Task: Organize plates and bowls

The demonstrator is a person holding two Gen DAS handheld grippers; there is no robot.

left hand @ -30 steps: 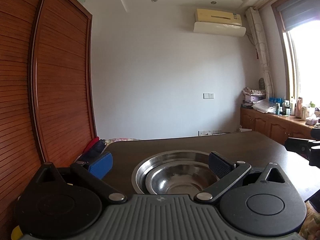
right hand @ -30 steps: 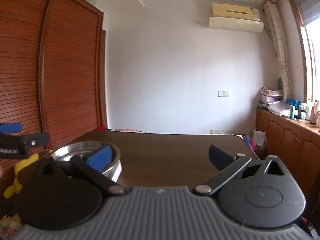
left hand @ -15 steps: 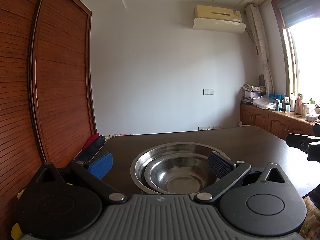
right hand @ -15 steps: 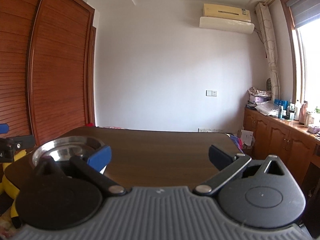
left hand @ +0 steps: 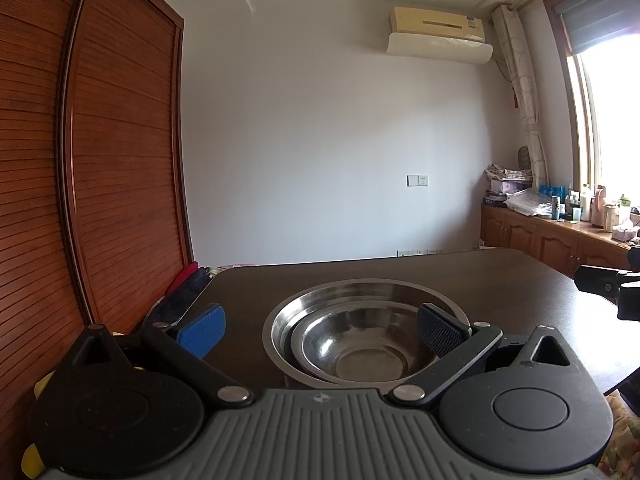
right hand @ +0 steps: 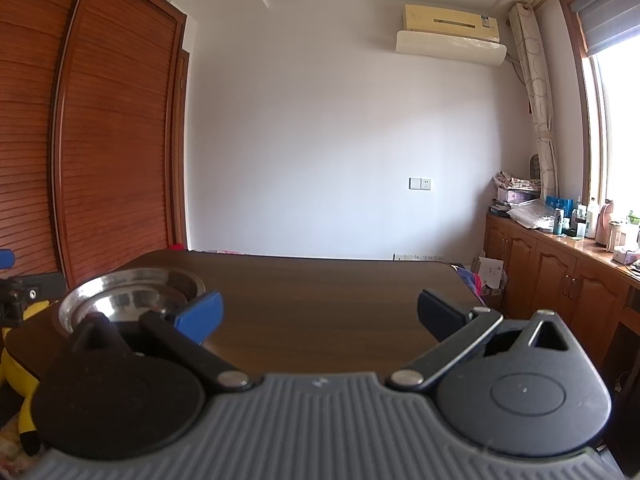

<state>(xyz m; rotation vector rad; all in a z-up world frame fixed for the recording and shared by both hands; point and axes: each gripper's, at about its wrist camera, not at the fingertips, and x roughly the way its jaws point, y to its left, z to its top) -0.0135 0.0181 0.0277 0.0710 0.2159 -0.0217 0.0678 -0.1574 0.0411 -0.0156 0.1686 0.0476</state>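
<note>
A small bowl [left hand: 360,354] is nesting inside a large bowl [left hand: 362,294] at the table's [left hand: 500,280] near-left corner. The left gripper [left hand: 320,326] and right gripper [right hand: 320,312] are hovering wide open, gripping nothing.

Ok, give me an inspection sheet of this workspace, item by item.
Surface: dark wooden table, bare across the middle.
Job's things: small steel bowl nested inside large steel bowl, near the table's left end.
Clutter: nothing seen on the table besides the bowls.
Grippers: left claw open, fingers either side of the bowls, not gripping; right claw open over bare wood, empty.
Cables: nothing seen.
Surroundings: slatted wooden wardrobe, air conditioner, cabinet counter with bottles, yellow plush toy.
</note>
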